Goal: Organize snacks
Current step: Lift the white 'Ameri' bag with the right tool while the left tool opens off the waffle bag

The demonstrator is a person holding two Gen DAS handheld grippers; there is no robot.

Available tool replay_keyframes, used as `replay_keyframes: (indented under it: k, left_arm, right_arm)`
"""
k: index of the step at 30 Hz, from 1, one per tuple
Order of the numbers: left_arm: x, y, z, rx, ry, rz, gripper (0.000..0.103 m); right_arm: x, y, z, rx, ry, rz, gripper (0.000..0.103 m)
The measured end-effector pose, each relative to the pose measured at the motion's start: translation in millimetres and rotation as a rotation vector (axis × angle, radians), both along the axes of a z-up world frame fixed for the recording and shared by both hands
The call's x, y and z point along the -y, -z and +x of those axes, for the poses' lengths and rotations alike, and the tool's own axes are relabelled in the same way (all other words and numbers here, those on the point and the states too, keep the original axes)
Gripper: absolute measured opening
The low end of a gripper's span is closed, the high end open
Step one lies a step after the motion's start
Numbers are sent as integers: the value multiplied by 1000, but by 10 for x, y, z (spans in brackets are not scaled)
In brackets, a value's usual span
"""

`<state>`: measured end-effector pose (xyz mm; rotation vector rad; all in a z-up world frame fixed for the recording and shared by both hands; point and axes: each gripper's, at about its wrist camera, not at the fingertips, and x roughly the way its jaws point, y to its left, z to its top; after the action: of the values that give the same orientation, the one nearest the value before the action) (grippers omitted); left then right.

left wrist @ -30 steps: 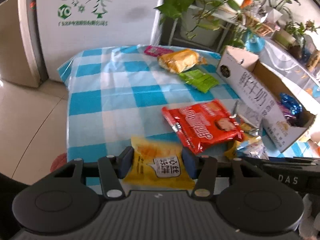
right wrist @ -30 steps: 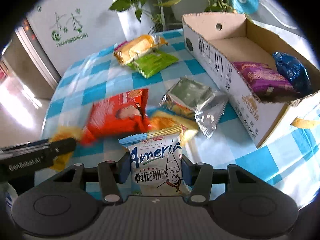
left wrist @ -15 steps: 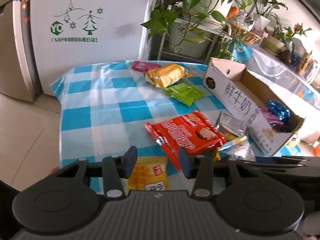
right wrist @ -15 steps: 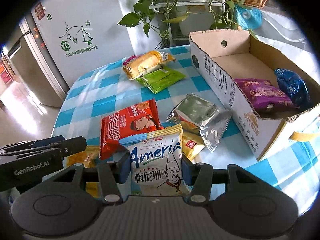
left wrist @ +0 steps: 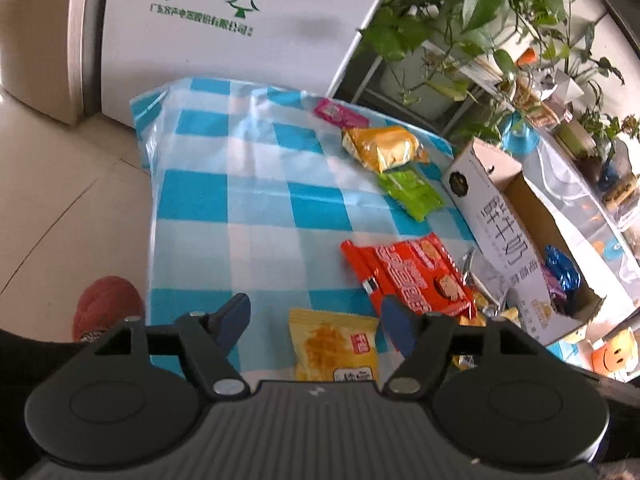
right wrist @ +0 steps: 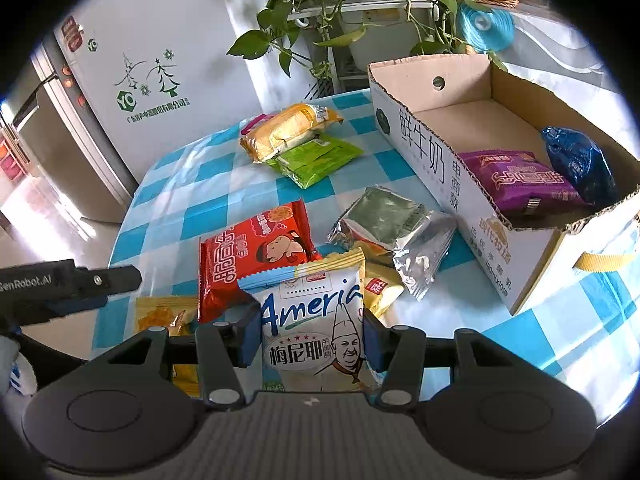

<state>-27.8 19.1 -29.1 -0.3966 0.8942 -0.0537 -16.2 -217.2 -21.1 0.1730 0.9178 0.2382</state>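
My left gripper is opening, its blue pads well apart. A yellow snack packet lies flat on the checked tablecloth below the gap, touched by neither pad. My right gripper is shut on a white "Ameria" biscuit packet, held upright above the table. A red snack bag lies just beyond it, with a silver packet to its right. The cardboard box at the right holds a purple packet and a blue one. The left gripper shows at the left edge of the right wrist view.
A yellow bread pack, a green packet and a small pink packet lie at the table's far side. A white appliance and a plant rack stand behind. A red slipper is on the floor at the left.
My left gripper has let go of the yellow packet, which now lies on the table, and its jaws have spread. The right gripper keeps its hold on the white packet.
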Motion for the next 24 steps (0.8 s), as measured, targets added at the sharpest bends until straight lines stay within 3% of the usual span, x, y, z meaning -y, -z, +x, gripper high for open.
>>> replay_keyframes:
  k: [7, 11, 16, 24]
  left_arm:
    - [394, 75, -12, -19, 124, 176, 78]
    - [576, 209, 6, -88, 141, 288, 79]
    - [749, 320, 23, -115, 141, 374, 103]
    - [788, 347, 49, -129, 81, 362, 103]
  right_arm:
    - [23, -18, 3, 6, 13, 26, 57]
    - [21, -7, 8, 1, 12, 27, 57]
    - [-6, 17, 22, -9, 8, 26, 57]
    - [-16, 47, 30, -19, 12, 7, 57]
